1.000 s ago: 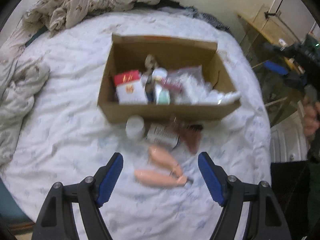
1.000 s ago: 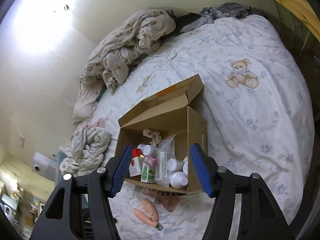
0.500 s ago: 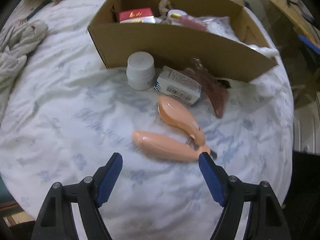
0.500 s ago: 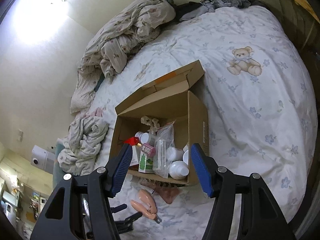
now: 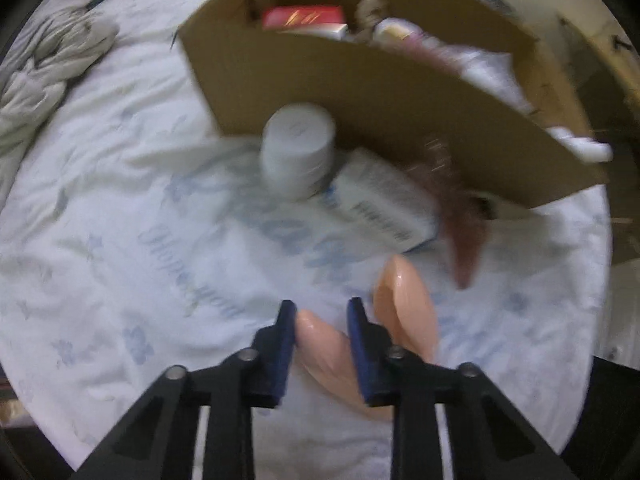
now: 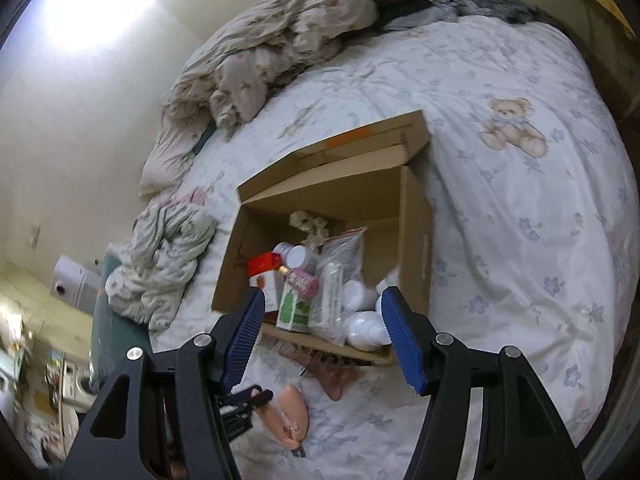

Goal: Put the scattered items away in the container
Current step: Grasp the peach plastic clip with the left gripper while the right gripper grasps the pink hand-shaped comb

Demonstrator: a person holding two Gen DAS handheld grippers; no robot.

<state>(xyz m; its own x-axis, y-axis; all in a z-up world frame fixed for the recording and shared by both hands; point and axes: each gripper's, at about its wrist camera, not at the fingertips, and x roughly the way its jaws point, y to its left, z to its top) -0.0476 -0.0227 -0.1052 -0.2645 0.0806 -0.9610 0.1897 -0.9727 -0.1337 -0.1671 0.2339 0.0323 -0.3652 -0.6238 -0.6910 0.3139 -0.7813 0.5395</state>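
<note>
white bed cover lies under a brown cardboard box full of small things. a white jar and a little white box lie just beside it. the left gripper is closing, pinching one peach handle. the right gripper hangs wide, holding nothing.

we're in a home bedroom: a bed in a teddy-bear print sheet, a rumpled duvet heaped by the wall.

A wide bed in a white flower-printed cotton sheet, rumpled beige floral quilt heaped against the pale cream wall.
</note>
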